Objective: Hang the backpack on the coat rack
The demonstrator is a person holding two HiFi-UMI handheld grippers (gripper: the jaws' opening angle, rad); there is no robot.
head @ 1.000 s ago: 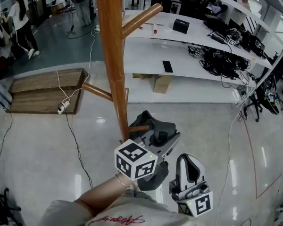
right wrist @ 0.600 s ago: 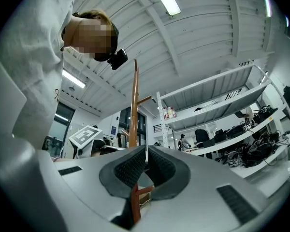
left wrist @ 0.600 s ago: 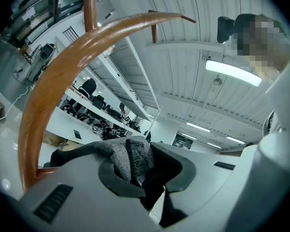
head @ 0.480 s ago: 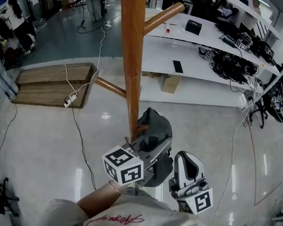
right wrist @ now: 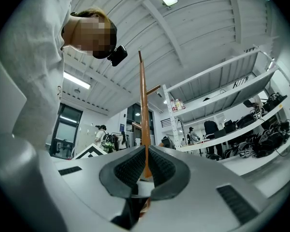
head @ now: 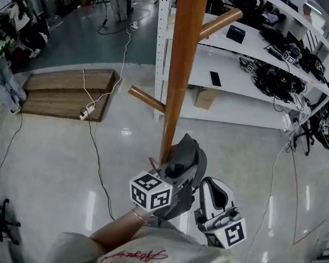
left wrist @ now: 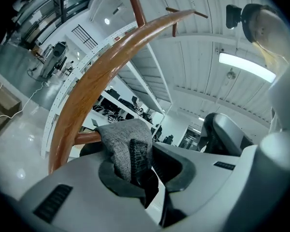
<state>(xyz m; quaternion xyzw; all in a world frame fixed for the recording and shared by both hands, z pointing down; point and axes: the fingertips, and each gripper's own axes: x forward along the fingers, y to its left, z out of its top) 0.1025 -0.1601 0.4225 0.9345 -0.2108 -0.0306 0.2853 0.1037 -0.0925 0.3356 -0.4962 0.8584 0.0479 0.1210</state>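
Observation:
The wooden coat rack pole (head: 178, 86) rises in the middle of the head view, with pegs slanting off it. My left gripper (head: 178, 171) is shut on the top strap of the grey backpack (head: 187, 155), close against the pole. In the left gripper view the grey fabric and black strap (left wrist: 123, 146) are pinched between the jaws (left wrist: 135, 170), and a short lower peg (left wrist: 87, 138) runs behind the fabric. Whether the strap is over that peg is hidden. My right gripper (head: 209, 184) hangs just right of the backpack, shut and holding nothing (right wrist: 145, 170), facing the pole (right wrist: 143, 110).
White shelving (head: 252, 100) with cables, devices and a cardboard box stands behind the rack. A low wooden platform (head: 66, 95) lies at the left, and a white power strip with cords (head: 88, 113) trails across the glossy floor. People stand at the far left (head: 19, 23).
My left gripper has sunk with the backpack and come in nearer the pole and its short peg. The right gripper has shifted slightly alongside it. The pole now fills more of the head view.

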